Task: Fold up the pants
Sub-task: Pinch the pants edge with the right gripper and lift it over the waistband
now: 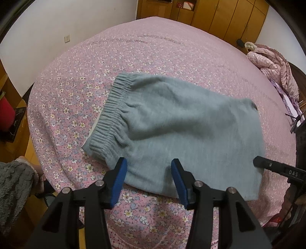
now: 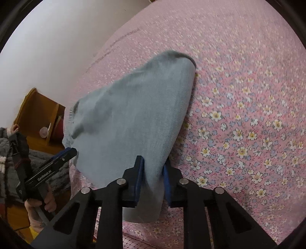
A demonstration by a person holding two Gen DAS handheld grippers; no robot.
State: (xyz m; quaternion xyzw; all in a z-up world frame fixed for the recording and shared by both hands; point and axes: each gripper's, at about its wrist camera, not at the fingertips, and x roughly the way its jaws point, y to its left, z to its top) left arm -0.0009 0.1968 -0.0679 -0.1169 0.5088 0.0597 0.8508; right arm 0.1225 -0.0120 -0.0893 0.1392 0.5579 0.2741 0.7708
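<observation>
Left wrist view: left gripper (image 1: 148, 164) nearest, blue pads spread wide, near hem of the pants (image 1: 172, 124) lying between them, nothing pinched.
Pants: grey-blue, folded, lying on the bed (image 1: 153, 49) near its front edge; ribbed waistband (image 1: 110, 113) at the left, far corner slightly lifted.
Right gripper in this view: its black tip (image 1: 267, 165) at the right edge of the pants.
Further off: pink jacket (image 1: 273, 63) on the far right of the bed, wooden wardrobe (image 1: 220, 15) behind.
Right wrist view: right gripper (image 2: 153, 172) pinching a fold of the pants (image 2: 133, 115), cloth pressed between the pads and raised off the floral sheet (image 2: 239, 124).
Left side: the other gripper beside the pants' edge, held by a hand (image 2: 41, 205).
Beyond: wooden shelf (image 2: 38, 118), white wall.
</observation>
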